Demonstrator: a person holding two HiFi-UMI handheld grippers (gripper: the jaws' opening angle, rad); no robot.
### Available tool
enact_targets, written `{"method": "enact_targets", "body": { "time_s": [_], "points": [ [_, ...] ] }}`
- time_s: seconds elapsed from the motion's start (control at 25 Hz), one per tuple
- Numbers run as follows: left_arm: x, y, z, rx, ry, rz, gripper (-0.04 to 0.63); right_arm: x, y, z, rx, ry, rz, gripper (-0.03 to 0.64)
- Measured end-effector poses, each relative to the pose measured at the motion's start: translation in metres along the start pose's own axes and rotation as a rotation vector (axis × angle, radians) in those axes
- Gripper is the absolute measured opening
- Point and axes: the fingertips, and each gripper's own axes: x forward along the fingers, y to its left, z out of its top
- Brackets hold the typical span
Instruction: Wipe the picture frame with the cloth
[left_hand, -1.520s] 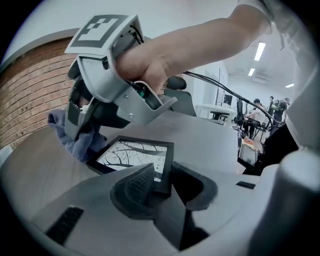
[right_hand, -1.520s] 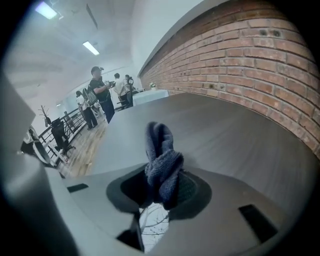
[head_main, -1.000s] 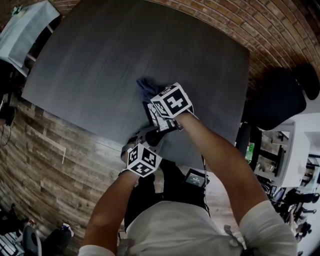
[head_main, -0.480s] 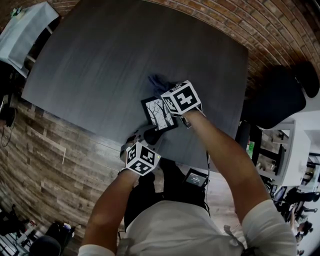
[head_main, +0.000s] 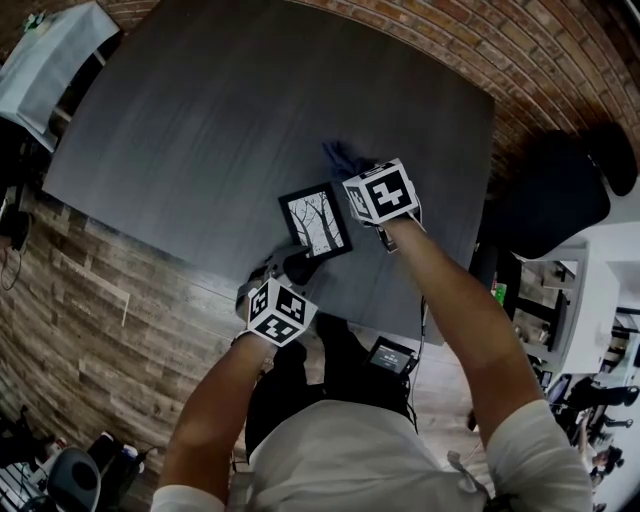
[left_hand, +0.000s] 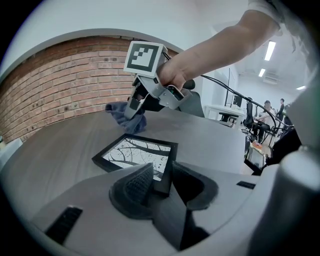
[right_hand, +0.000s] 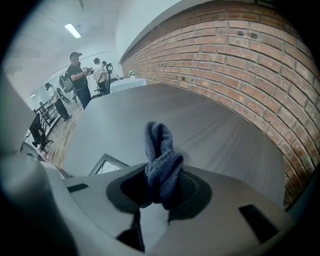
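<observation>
A black picture frame (head_main: 316, 221) with a tree print lies flat on the dark grey table (head_main: 220, 120). My left gripper (head_main: 297, 268) is shut on the frame's near edge (left_hand: 162, 181), with the frame's rim wedged between the pads. My right gripper (head_main: 352, 172) is shut on a bunched blue cloth (right_hand: 161, 167), which hangs just off the frame's far right corner. In the left gripper view, the cloth (left_hand: 125, 116) sits beyond the frame (left_hand: 135, 155), under the right gripper (left_hand: 136, 107). A corner of the frame (right_hand: 106, 165) shows at the lower left of the right gripper view.
A brick wall (head_main: 540, 60) runs along the table's far and right sides. A dark chair (head_main: 560, 195) stands at the right. A white table (head_main: 50, 60) stands at the upper left. Wood flooring (head_main: 100, 330) lies to the left. People stand in the distance (right_hand: 80, 77).
My right gripper has slid the cloth to the right, off the picture frame, so the tree print now shows fully. The left gripper has held still on the frame.
</observation>
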Motion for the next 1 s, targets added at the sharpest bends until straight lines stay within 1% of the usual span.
{"method": "enact_targets", "body": {
  "time_s": [0.16,0.28,0.36,0.44,0.56,0.68,0.8,1.0],
  "points": [
    [-0.001,0.001,-0.001,-0.011,0.000,0.007,0.124,-0.009,-0.001,0.001,-0.026,-0.017,-0.009,0.100],
    [-0.002,0.005,0.000,-0.010,0.015,0.022,0.152,-0.014,0.008,0.006,-0.053,-0.029,0.007,0.100],
    [-0.004,0.003,0.000,0.005,0.028,0.026,0.178,-0.015,0.021,0.010,-0.081,-0.039,0.032,0.100],
    [-0.007,-0.003,0.002,0.048,0.032,0.032,0.181,-0.015,0.036,0.014,-0.117,-0.049,0.060,0.100],
    [-0.009,-0.022,0.011,0.147,0.030,0.034,0.183,-0.013,0.062,0.023,-0.177,-0.063,0.102,0.101],
    [-0.002,-0.042,0.017,0.186,0.039,0.032,0.183,-0.008,0.089,0.029,-0.238,-0.069,0.146,0.100],
    [0.008,-0.053,0.021,0.165,0.058,0.051,0.191,-0.003,0.115,0.035,-0.323,-0.072,0.180,0.100],
    [0.027,-0.064,0.031,0.078,0.074,0.070,0.222,0.003,0.149,0.037,-0.539,-0.056,0.206,0.100]
  ]
}}
